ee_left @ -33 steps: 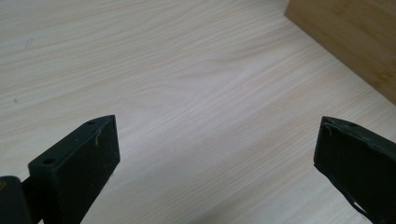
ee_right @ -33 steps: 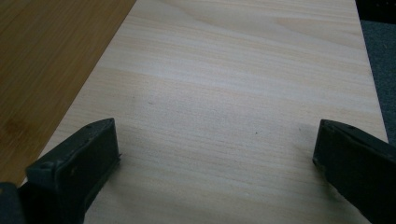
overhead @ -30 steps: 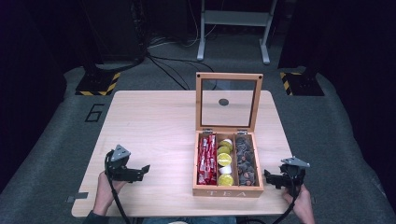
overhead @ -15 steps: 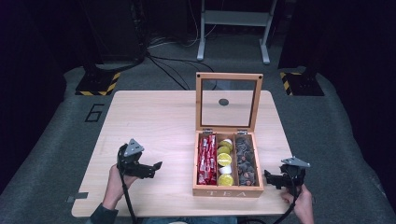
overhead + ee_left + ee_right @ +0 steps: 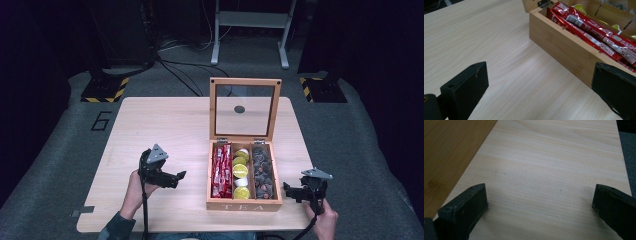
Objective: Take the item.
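While your left gripper [image 5: 181, 176] nears the red sachets [image 5: 596, 32], lower centre of frame | jaws apart, empty | right gripper [image 5: 287, 190] beside tea box [image 5: 244, 205], jaws apart | lid up; nothing picked yet.

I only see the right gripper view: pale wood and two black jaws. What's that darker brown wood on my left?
Observer: The side of an open wooden tea box, its glass-paned lid standing upright.
Operator: What's inside?
Observer: In separate compartments, red stick packets, yellow-topped round capsules and dark brown pieces.
Operator: Where's my other gripper?
Observer: The left gripper is open beside the box's other side, pointing toward the red packets.
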A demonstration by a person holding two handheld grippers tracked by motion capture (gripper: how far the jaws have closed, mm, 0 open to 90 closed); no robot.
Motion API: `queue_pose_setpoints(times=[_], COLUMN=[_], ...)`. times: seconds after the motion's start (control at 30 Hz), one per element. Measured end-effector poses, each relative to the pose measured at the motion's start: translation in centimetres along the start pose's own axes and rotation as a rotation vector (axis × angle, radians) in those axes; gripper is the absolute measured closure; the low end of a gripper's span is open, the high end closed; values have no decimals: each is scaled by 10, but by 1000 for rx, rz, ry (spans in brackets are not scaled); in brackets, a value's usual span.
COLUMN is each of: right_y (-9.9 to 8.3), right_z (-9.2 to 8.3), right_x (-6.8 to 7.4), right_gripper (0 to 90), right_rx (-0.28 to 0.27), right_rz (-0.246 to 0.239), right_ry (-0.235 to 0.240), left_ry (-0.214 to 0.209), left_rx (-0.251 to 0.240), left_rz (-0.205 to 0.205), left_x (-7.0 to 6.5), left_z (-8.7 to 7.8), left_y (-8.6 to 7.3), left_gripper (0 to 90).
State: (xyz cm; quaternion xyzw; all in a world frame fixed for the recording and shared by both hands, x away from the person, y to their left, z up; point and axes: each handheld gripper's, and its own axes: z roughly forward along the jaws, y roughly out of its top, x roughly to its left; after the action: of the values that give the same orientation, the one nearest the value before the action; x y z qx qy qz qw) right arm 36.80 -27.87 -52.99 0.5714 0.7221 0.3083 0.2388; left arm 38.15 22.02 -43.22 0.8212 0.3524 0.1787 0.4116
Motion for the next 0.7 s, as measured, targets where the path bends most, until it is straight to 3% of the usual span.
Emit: queue_pose_setpoints(times=[0.7], right_y=[0], right_z=[0], right_x=[1], right_gripper=[0], right_rx=[2], right_rz=[11], right_ry=[-7], left_ry=[-105], left_rx=[3], left_rz=[51], left_x=[-28], left_z=[30], left_y=[34], left_gripper=[19])
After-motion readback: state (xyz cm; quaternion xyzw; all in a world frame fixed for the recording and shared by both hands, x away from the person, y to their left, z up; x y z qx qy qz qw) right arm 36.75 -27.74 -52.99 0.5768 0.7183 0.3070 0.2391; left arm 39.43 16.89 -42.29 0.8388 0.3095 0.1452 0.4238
